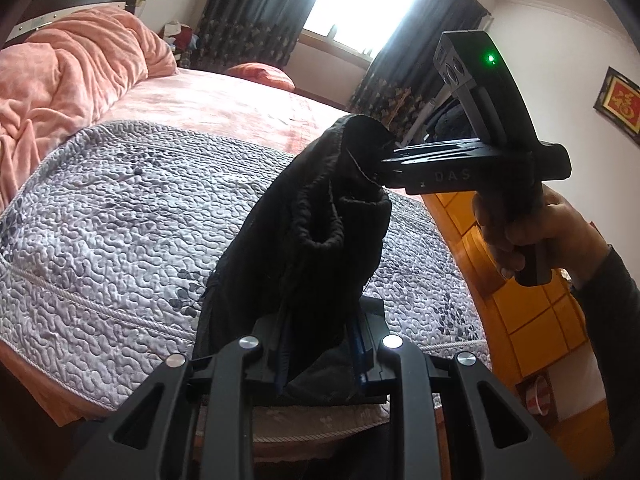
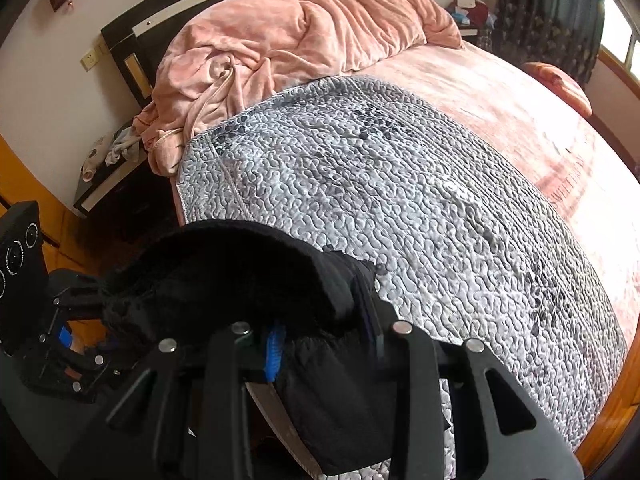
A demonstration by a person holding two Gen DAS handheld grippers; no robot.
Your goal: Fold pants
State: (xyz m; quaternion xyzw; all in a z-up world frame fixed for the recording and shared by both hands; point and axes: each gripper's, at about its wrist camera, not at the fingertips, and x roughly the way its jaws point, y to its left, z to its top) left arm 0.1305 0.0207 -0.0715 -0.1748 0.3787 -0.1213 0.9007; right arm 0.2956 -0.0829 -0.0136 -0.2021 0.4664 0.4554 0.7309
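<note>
Both my left gripper point(image 1: 320, 356) and right gripper point(image 2: 326, 344) are pinching the limp, light black pants point(image 1: 304, 224) by the waistband, over the bed's point(image 1: 120, 208) near edge.

Your left gripper's point(image 1: 320, 344) fingertips vanish under the bunched black pants point(image 1: 316, 216). At six o'clock the pants point(image 2: 332, 400) run past the right wrist view's edge, length unseen.

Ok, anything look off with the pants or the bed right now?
Nothing damaged or spilled. The black pants hang bunched between the left tool and right tool, off the grey quilt. The pink blanket is heaped at the headboard.
</note>
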